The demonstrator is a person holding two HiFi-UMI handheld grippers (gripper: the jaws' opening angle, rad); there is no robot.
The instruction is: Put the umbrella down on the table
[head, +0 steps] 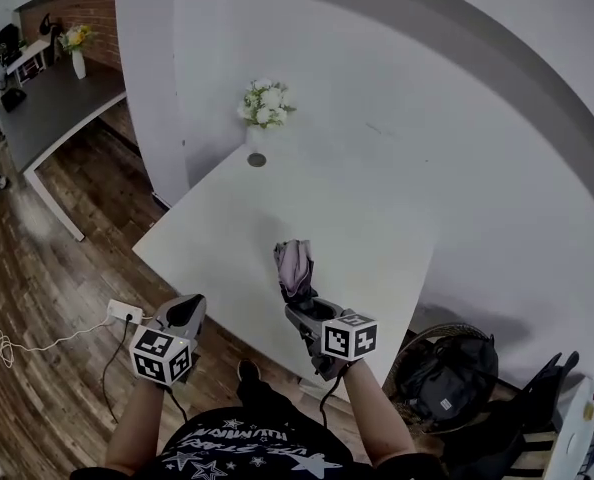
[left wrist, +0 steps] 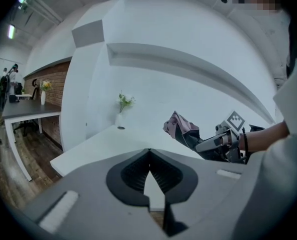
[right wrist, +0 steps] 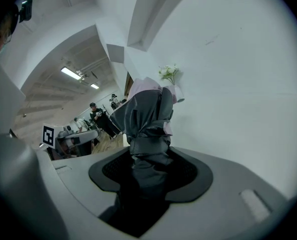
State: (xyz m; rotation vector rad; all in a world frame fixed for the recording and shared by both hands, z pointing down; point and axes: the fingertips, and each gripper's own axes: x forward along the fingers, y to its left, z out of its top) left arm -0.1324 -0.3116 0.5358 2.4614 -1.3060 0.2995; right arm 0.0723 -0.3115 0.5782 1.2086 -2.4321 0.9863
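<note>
A folded grey and pink umbrella (head: 295, 266) sticks up over the near edge of the white table (head: 377, 208). My right gripper (head: 303, 306) is shut on its lower part. In the right gripper view the umbrella (right wrist: 146, 119) rises between the pads, pointing toward the wall. The left gripper view shows the umbrella (left wrist: 181, 126) and the right gripper (left wrist: 216, 141) off to the right. My left gripper (head: 184, 311) hovers left of the table's near corner, over the wooden floor. Its jaws meet at the tips (left wrist: 149, 156) with nothing between them.
A vase of white flowers (head: 264, 103) and a small round disc (head: 257, 160) stand at the table's far corner by the wall. A power strip (head: 124, 313) lies on the floor to the left. A black bag (head: 447, 378) sits right of the table, and a dark table (head: 52, 108) stands far left.
</note>
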